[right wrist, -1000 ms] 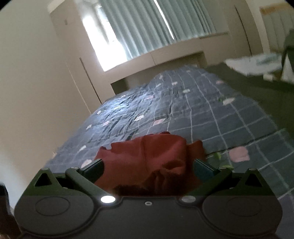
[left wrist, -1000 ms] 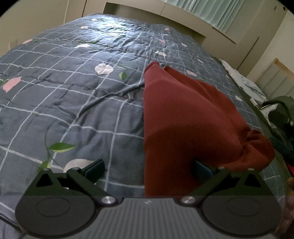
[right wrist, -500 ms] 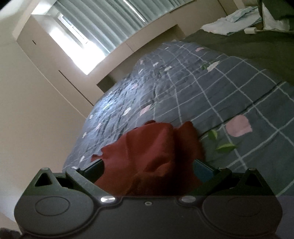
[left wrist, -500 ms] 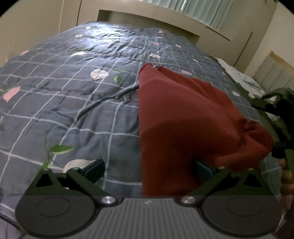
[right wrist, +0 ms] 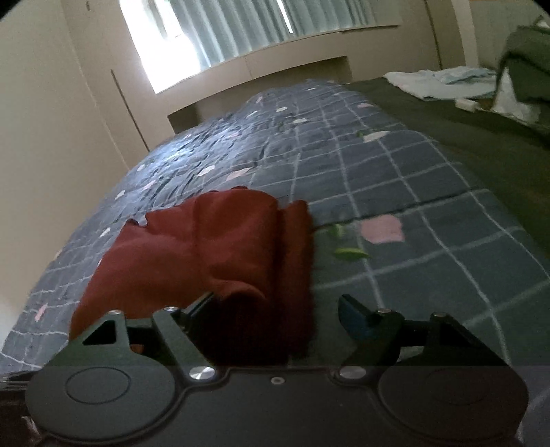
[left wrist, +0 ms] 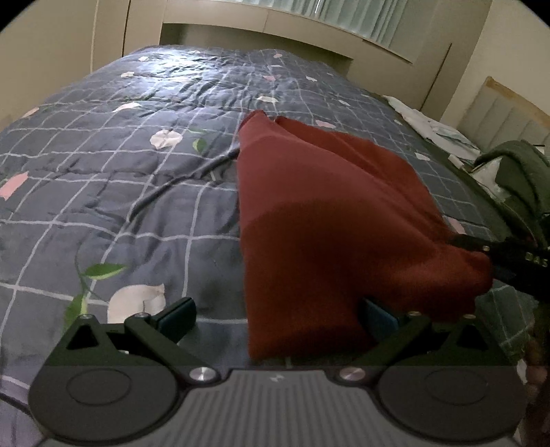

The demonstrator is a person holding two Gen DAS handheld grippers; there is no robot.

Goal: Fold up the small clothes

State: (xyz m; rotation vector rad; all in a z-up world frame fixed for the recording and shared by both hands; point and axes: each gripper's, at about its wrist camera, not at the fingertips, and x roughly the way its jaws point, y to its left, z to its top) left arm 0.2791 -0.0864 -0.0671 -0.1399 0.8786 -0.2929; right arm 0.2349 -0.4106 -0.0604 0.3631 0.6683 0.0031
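Observation:
A dark red garment (left wrist: pixel 326 213) lies on the blue checked quilt (left wrist: pixel 137 192). Its near edge lies between the wide-apart fingers of my left gripper (left wrist: pixel 278 313) and drapes over the right finger; no pad presses on it. In the right wrist view the garment (right wrist: pixel 213 247) is bunched into a fold that lies between the jaws of my right gripper (right wrist: pixel 278 309). Those jaws are closing. The fold rests by the left finger, and a gap is left before the right pad. A dark finger (left wrist: pixel 477 244) of the right gripper touches the garment's right corner.
A dark green sheet (right wrist: pixel 464 137) borders the quilt on the right, with pale clothes (right wrist: pixel 443 80) on it. A dark green heap (left wrist: pixel 519 172) sits at the right edge. A beige wall and cabinets stand beyond the bed, with a curtained window (right wrist: pixel 240 31) above.
My right gripper has sunk toward the garment's bunched edge and its jaws have narrowed around it. It now shows at the right edge of the left wrist view. The left gripper stays wide.

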